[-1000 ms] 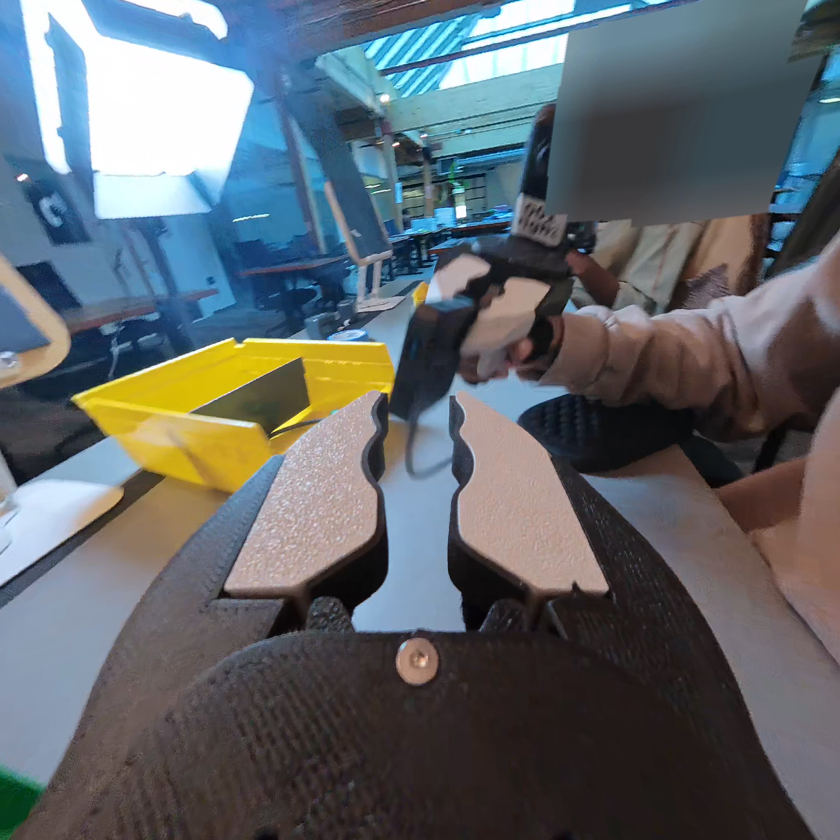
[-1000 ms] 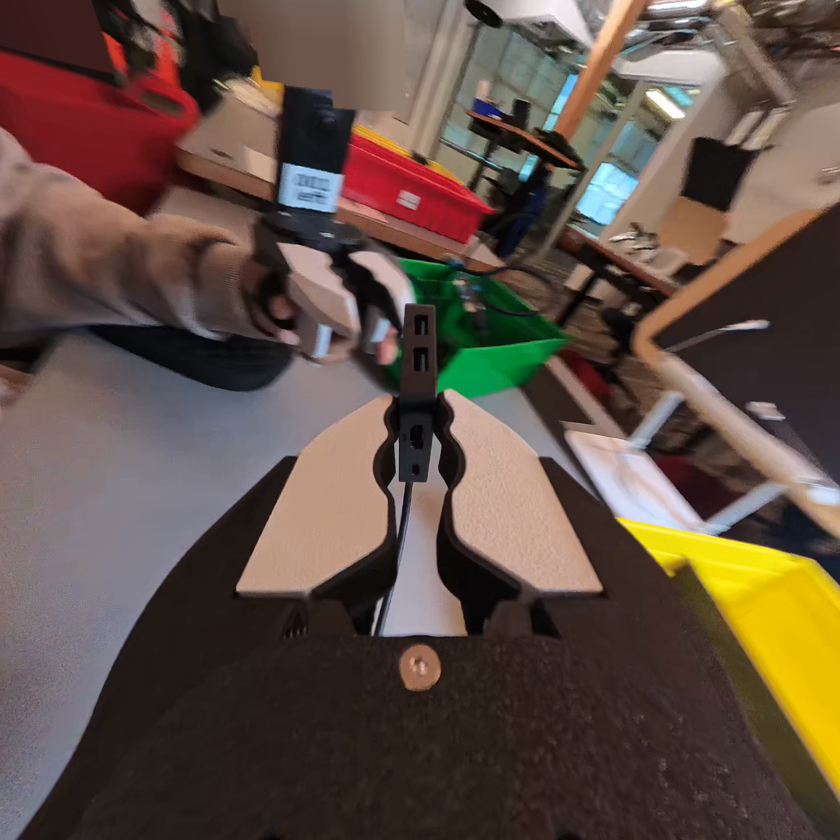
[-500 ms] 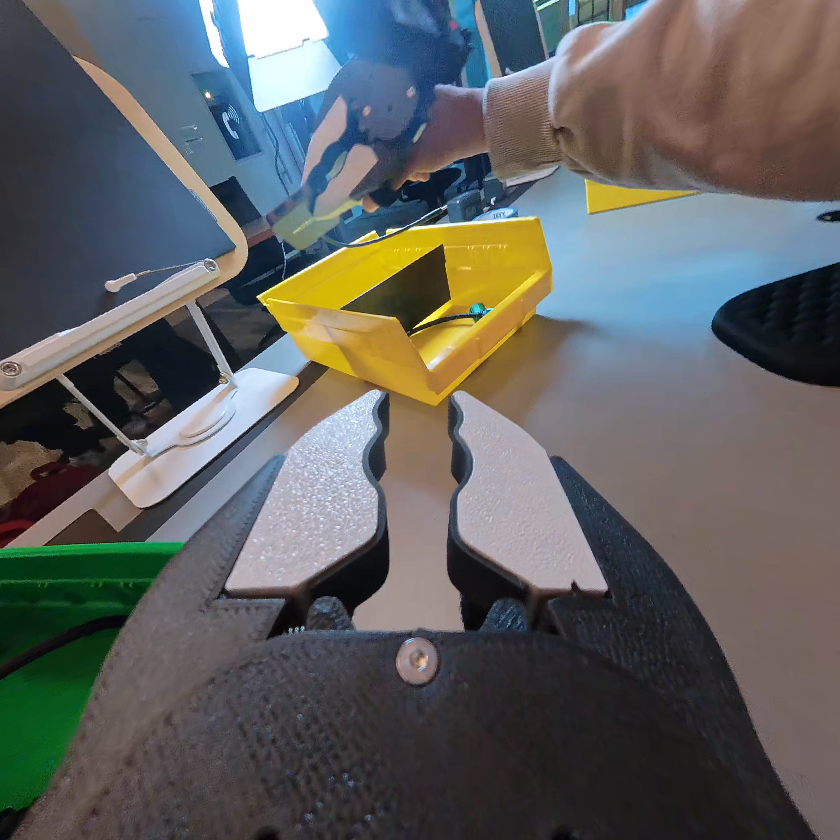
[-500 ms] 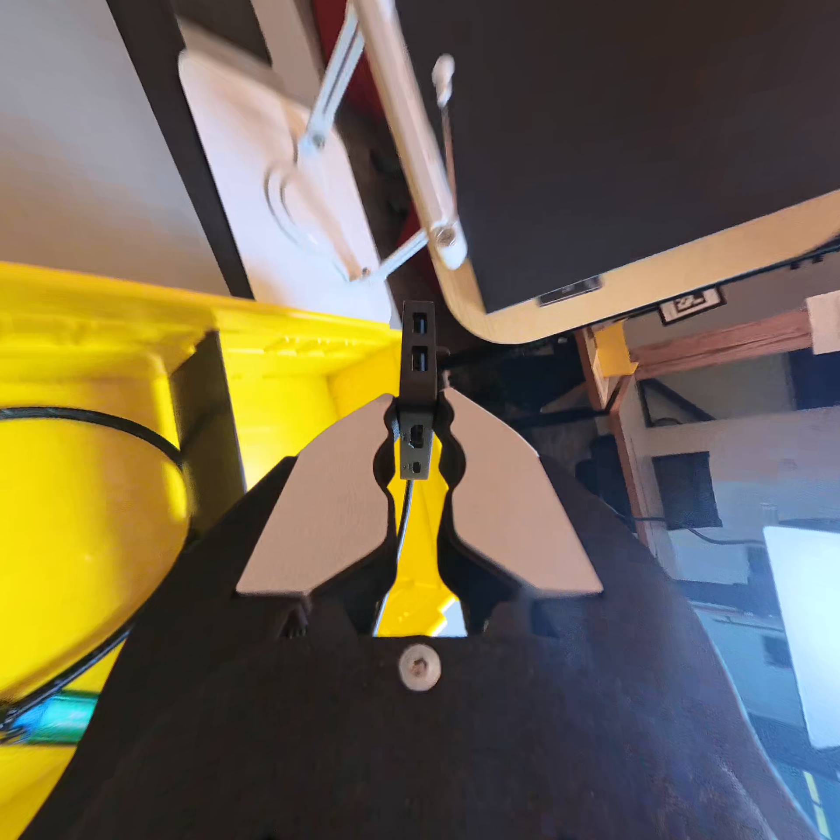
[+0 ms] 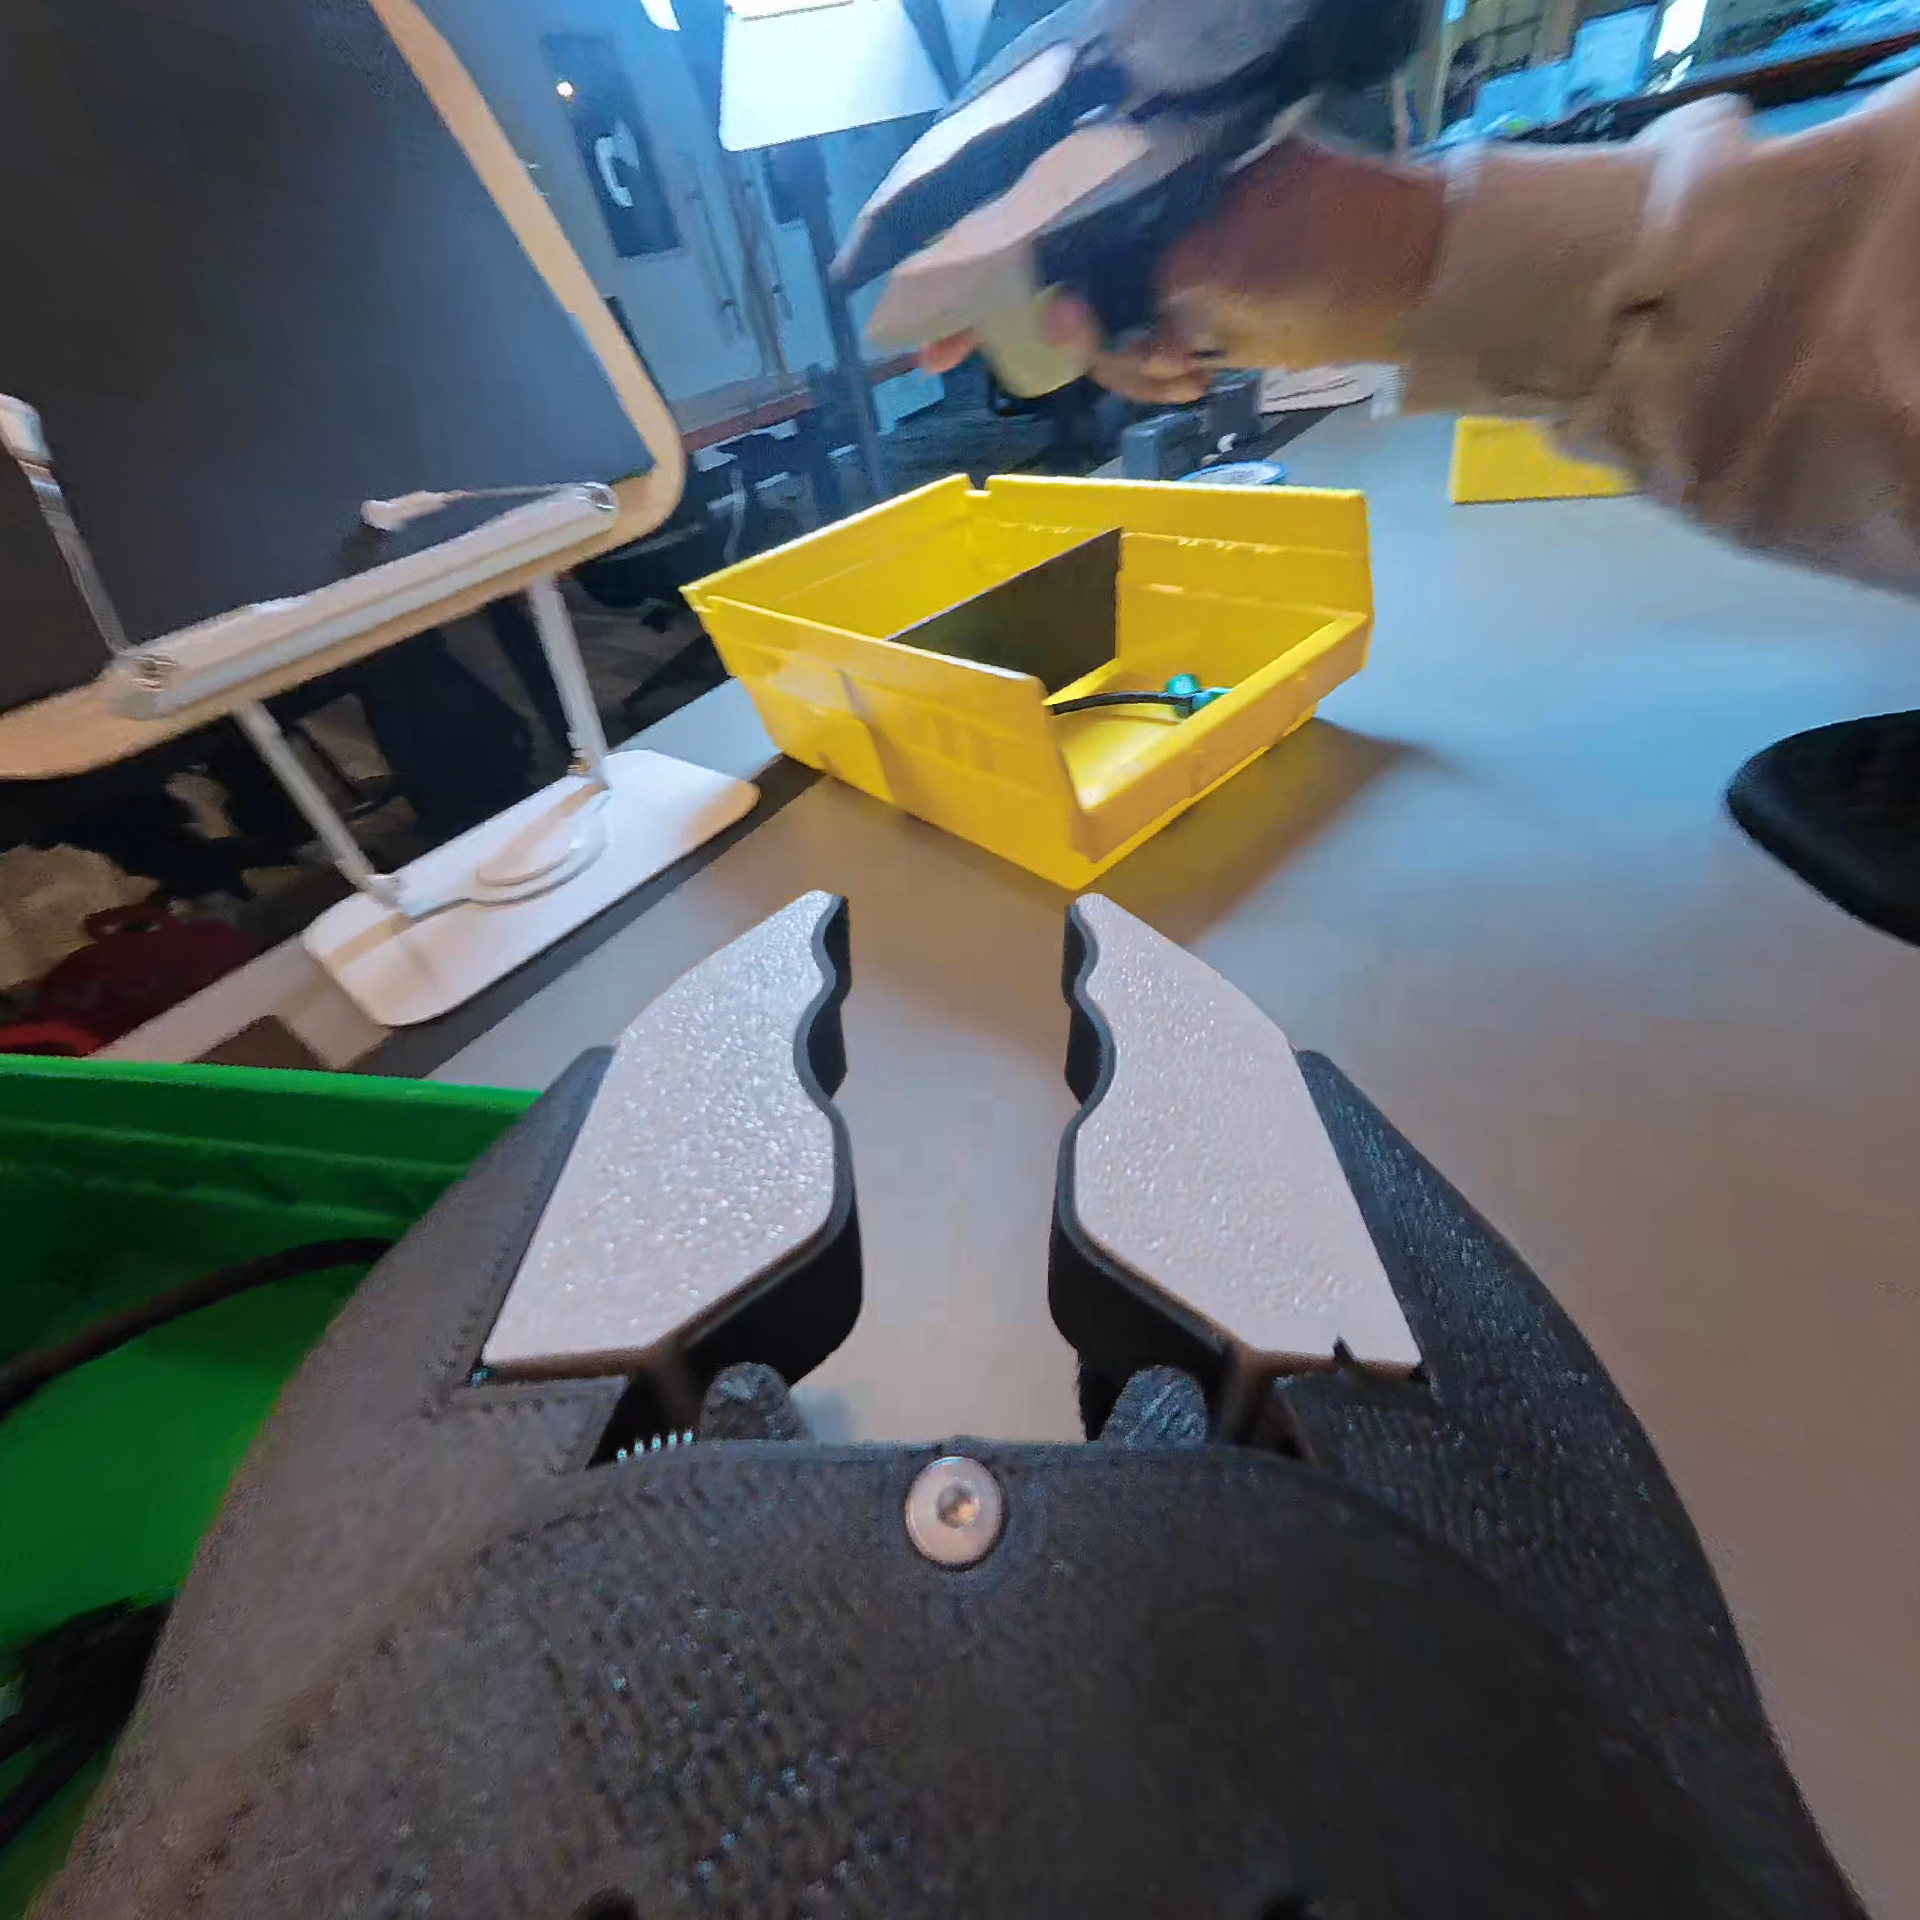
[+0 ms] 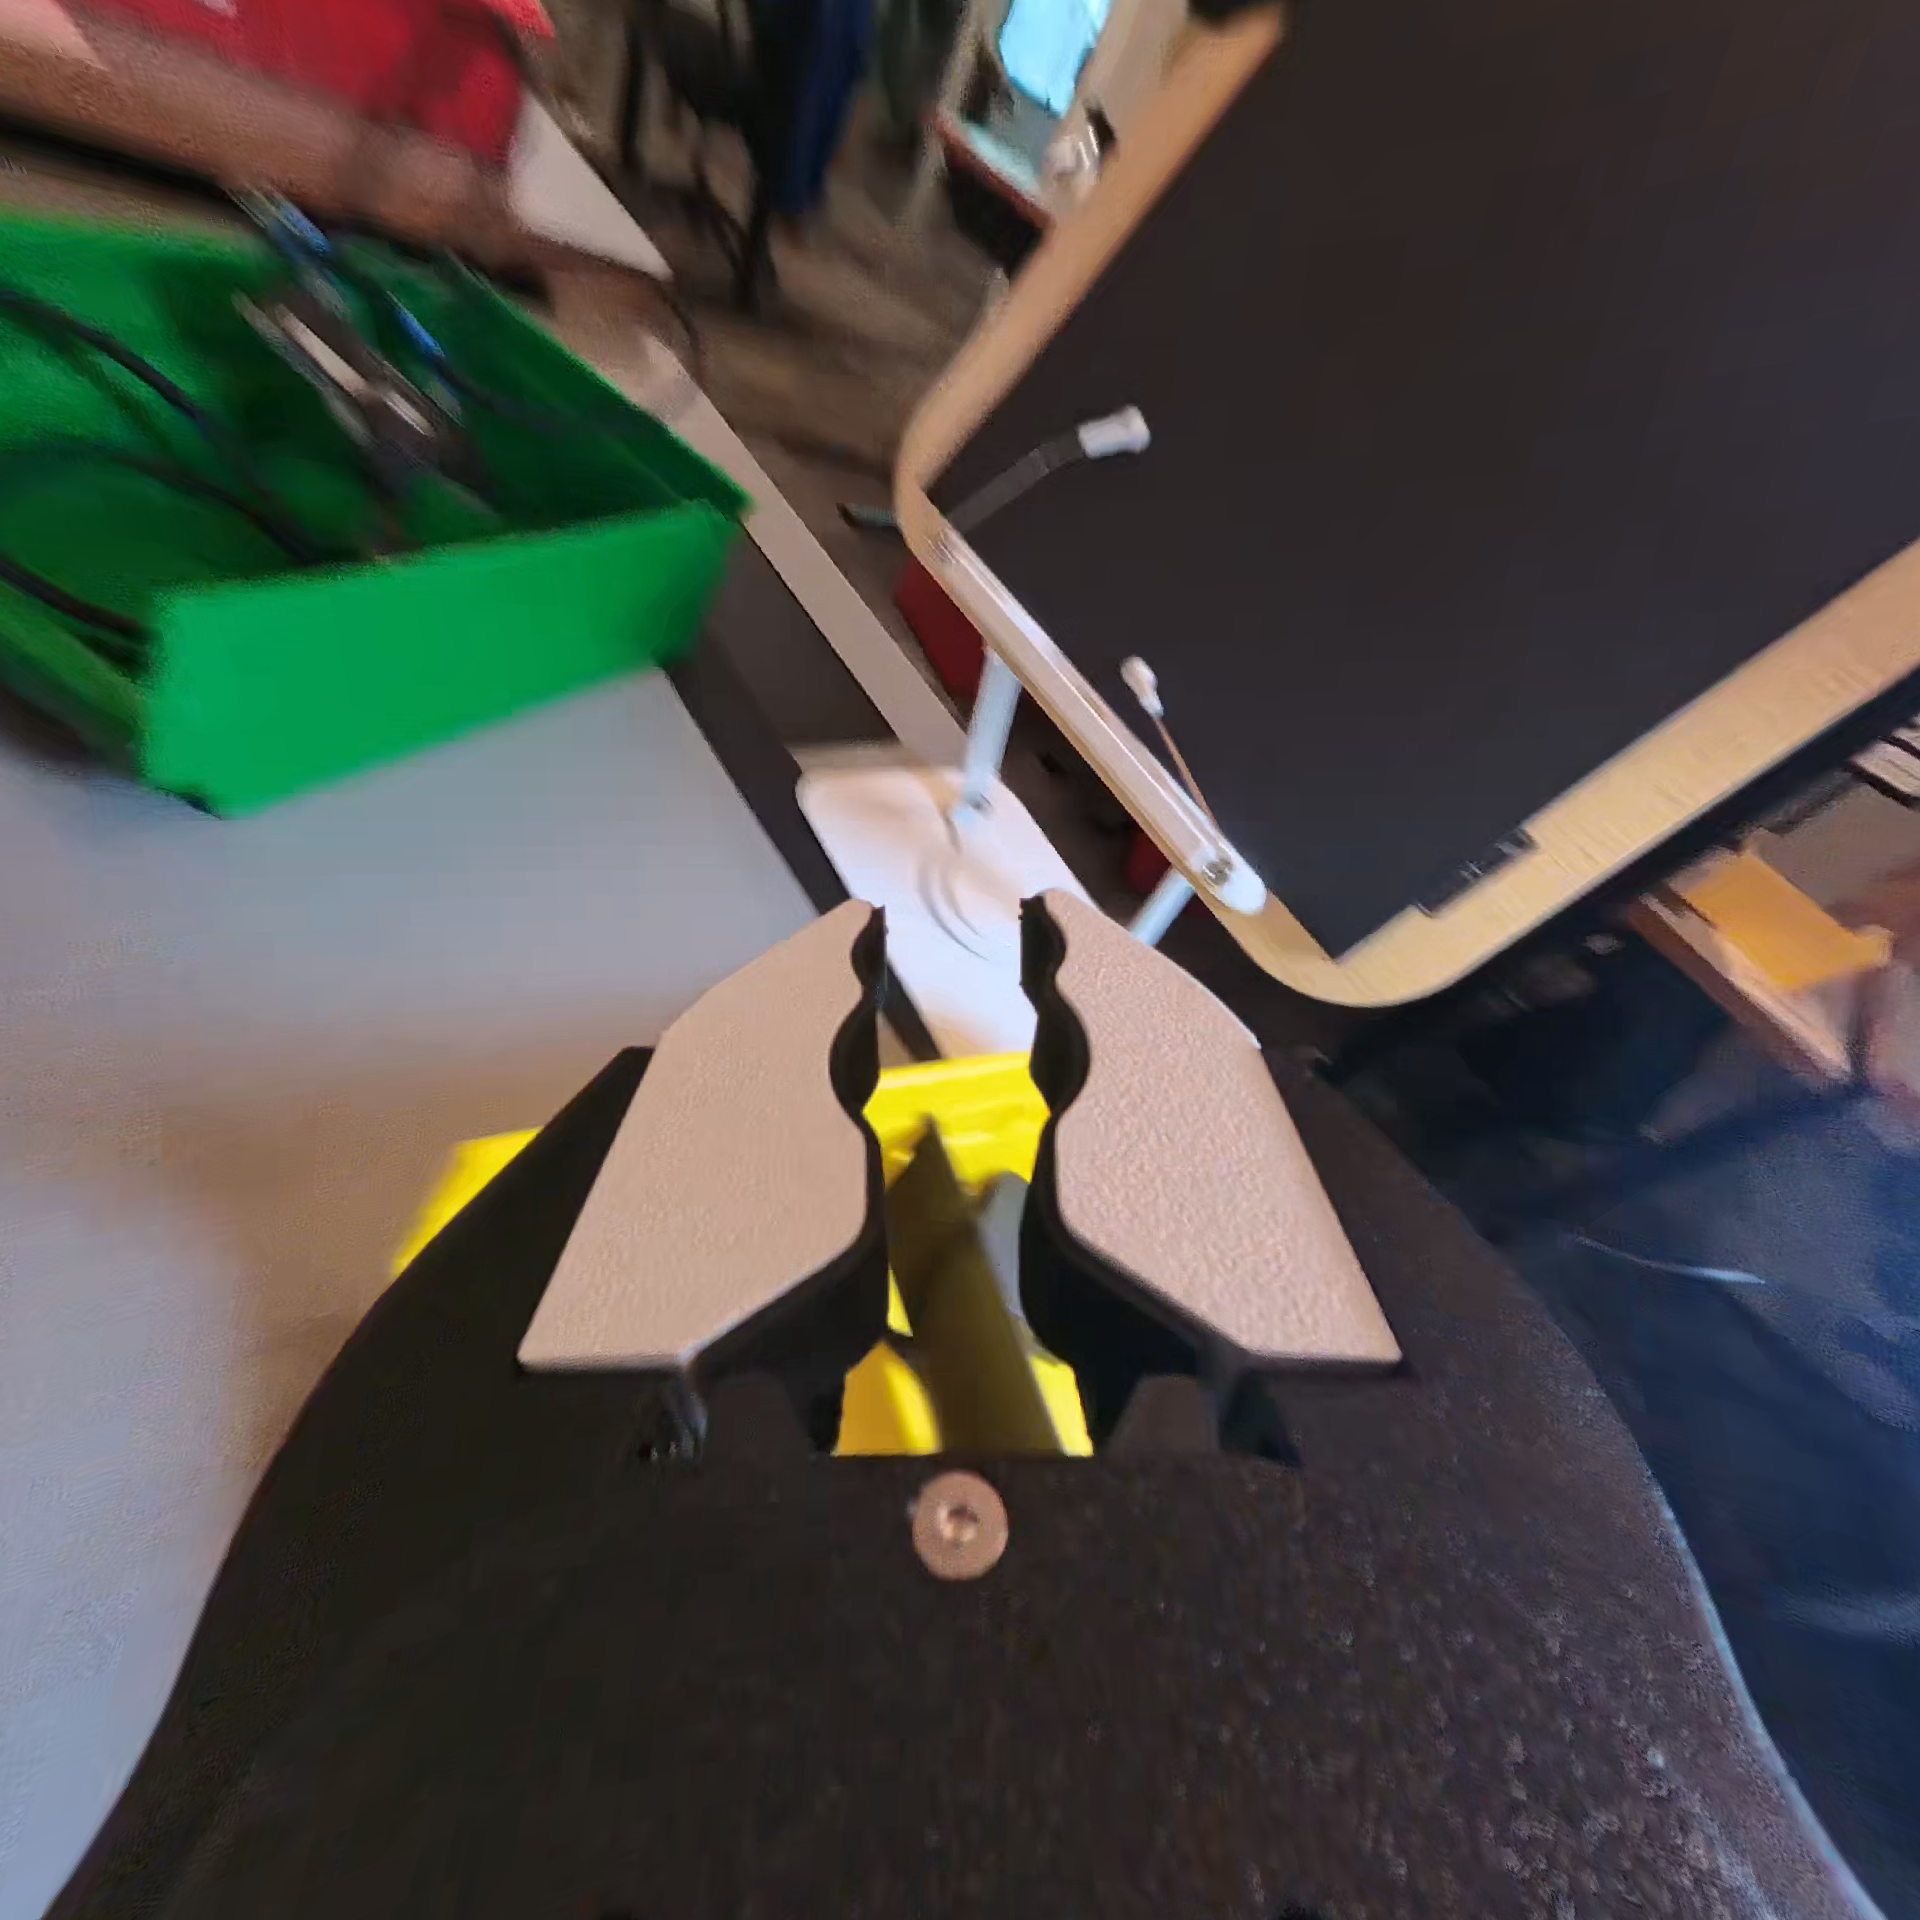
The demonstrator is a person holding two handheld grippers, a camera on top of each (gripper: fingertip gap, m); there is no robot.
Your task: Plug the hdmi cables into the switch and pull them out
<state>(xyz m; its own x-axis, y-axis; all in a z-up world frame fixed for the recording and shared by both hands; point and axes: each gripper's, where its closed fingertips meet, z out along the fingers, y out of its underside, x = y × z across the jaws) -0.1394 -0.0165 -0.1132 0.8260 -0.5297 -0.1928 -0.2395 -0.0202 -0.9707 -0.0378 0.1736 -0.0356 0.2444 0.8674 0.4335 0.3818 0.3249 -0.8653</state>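
Though blurred, both claws apparently empty.

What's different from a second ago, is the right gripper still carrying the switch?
No. The right gripper has opened and is empty; it carried the switch over the yellow bin and let go, though the switch cannot be made out now. The left gripper swung from facing the person toward the bin and spread a little wider, holding nothing. The bin and green bin stayed put.

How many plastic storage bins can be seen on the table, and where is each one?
2. A yellow bin stands ahead of the left gripper; a green bin holding dark cables stands at its left. A yellow shape farther back may be another.
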